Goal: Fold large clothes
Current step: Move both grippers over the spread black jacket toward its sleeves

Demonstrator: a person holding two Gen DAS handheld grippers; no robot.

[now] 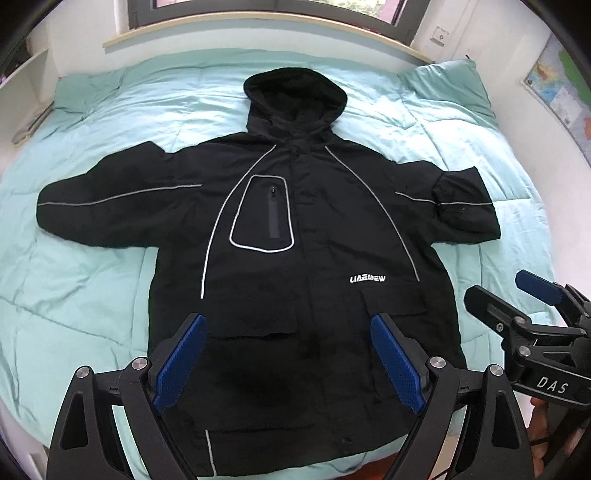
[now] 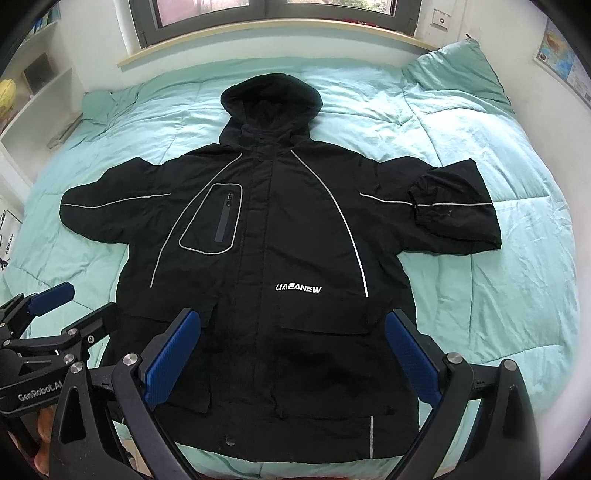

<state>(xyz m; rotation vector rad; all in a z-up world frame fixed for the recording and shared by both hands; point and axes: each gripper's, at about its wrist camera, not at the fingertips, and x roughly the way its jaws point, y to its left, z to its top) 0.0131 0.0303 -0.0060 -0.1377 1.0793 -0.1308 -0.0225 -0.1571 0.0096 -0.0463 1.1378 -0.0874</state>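
Observation:
A large black hooded jacket (image 1: 310,221) with grey piping and white lettering lies flat, front up, on the bed, hood at the far end and both sleeves spread sideways. It also shows in the right wrist view (image 2: 295,240). My left gripper (image 1: 288,325) is open and empty, held above the jacket's lower part. My right gripper (image 2: 291,321) is open and empty, also above the lower part. The right gripper shows in the left wrist view (image 1: 517,291) beside the jacket's right hem, and the left gripper shows in the right wrist view (image 2: 77,299).
A mint green quilt (image 1: 92,280) covers the bed. A pillow (image 2: 458,74) lies at the far right corner. A window (image 2: 277,14) and sill run behind the bed. White shelves (image 2: 33,96) stand at the left, and a map (image 1: 561,92) hangs on the right wall.

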